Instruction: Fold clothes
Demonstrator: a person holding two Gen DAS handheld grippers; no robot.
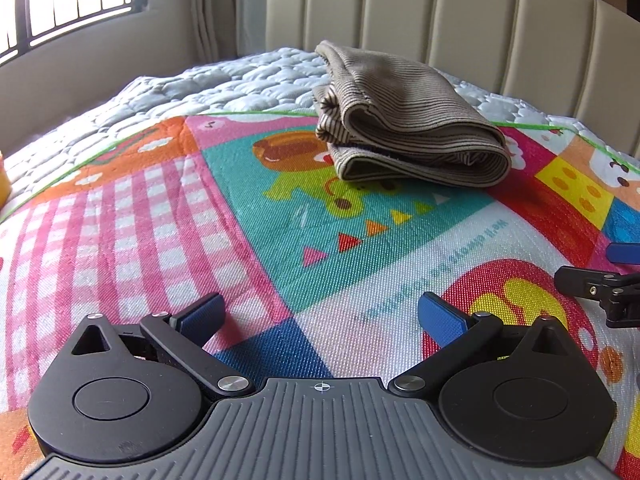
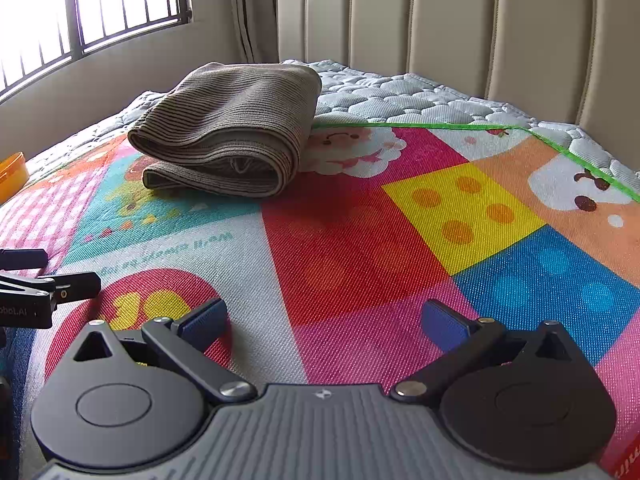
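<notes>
Folded striped brown garment point(image 1: 404, 120) lies on play mat point(image 1: 248, 216) at 12 o'clock; left gripper point(image 1: 320, 316) and right gripper point(image 2: 324, 316) jaws released (both empty).

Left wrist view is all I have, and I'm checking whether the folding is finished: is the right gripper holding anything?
Observer: No. The right gripper is open, with only the play mat between its fingers.
Operator: Any other clothes over on its side?
Observer: None show. The folded brown garment lies ahead to its left. To the right there is just mat up to the green border, then quilted mattress.
</notes>
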